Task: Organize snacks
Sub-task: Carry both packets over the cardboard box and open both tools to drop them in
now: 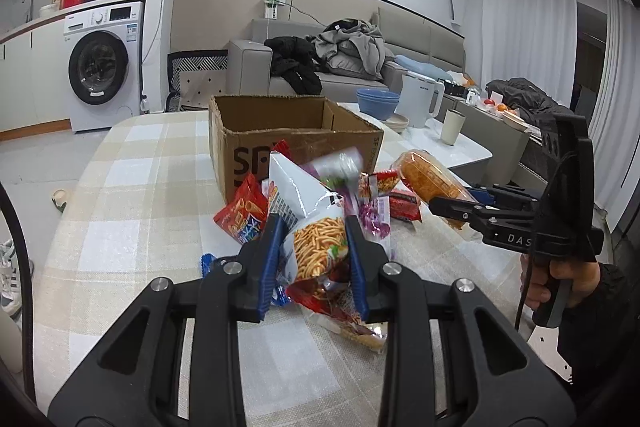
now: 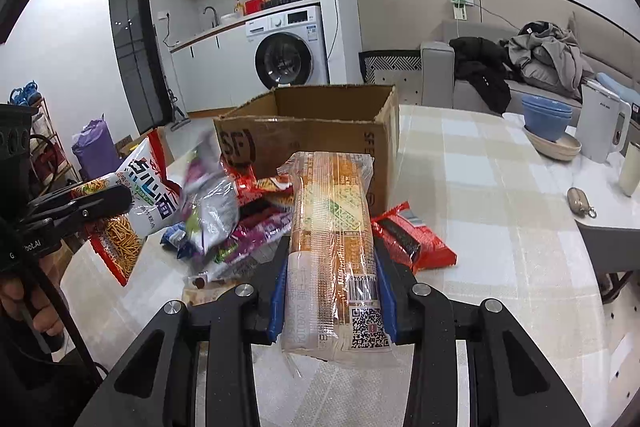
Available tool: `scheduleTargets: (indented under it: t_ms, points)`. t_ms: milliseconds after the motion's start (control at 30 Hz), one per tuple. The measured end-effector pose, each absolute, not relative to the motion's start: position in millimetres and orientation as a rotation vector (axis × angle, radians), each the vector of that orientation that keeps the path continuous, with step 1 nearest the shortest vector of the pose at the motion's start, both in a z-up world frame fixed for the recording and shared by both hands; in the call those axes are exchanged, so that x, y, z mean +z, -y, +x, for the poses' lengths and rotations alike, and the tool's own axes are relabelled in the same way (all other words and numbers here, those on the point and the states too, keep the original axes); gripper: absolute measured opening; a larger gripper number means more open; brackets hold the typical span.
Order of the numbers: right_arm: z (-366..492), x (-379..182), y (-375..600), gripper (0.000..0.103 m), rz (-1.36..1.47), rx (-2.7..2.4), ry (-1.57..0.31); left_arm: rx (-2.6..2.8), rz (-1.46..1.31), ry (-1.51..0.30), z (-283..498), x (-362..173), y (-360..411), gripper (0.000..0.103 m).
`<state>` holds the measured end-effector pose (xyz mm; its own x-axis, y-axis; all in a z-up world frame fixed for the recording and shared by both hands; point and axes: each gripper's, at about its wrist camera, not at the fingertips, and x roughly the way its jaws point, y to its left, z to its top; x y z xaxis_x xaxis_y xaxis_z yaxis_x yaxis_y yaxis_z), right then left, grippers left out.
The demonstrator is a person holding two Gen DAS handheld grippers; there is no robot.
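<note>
Clamped between the blue pads of the left tool (image 1: 316,259), a white bag of noodle-stick snacks (image 1: 316,227) hangs above the snack pile (image 1: 360,203) on the checked table (image 1: 132,195). Likewise closed, the right tool (image 2: 332,291) grips a long clear-wrapped cracker pack (image 2: 336,227) by its sides, lifted over the table near a red packet (image 2: 416,239). Just behind the pile stands an open cardboard box (image 2: 312,135). Farther right sit blue bowls (image 2: 546,121) and a white kettle (image 2: 604,127).
</note>
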<state>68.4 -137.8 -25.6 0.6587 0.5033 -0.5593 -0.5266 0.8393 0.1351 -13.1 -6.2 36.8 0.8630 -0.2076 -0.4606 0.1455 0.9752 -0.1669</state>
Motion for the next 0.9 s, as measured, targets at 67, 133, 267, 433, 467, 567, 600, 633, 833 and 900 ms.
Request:
scheduleTargets:
  t_ms: [67, 133, 267, 433, 467, 567, 600, 633, 833, 900]
  points:
    - [68, -21, 137, 0.038, -0.032, 0.585, -0.605, -0.179, -0.132, -0.486, -16, 42, 3, 0.027]
    - [67, -18, 135, 0.038, -0.028, 0.587, -0.597, -0.168, -0.134, -0.479, -17, 45, -1, 0.027]
    - [68, -12, 133, 0.038, -0.017, 0.591, -0.576, -0.151, -0.134, -0.469, -18, 53, -4, 0.027]
    - [74, -7, 129, 0.038, -0.011, 0.600, -0.557, -0.141, -0.134, -0.454, -8, 59, -11, 0.027]
    - [76, -5, 127, 0.038, -0.009, 0.600, -0.554, -0.138, -0.135, -0.453, -7, 61, -12, 0.027]
    - [81, -2, 126, 0.038, -0.004, 0.605, -0.548, -0.136, -0.132, -0.445, 4, 66, -13, 0.027]
    - [82, 0, 125, 0.038, -0.003, 0.603, -0.543, -0.134, -0.131, -0.440, 5, 68, -13, 0.027]
    - [84, 2, 124, 0.038, -0.002, 0.604, -0.540, -0.134, -0.130, -0.437, 8, 69, -14, 0.027]
    - [95, 14, 119, 0.038, 0.016, 0.613, -0.523, -0.114, -0.132, -0.432, 27, 79, -14, 0.027]
    - [100, 17, 118, 0.038, 0.028, 0.615, -0.521, -0.105, -0.132, -0.434, 33, 83, -15, 0.027]
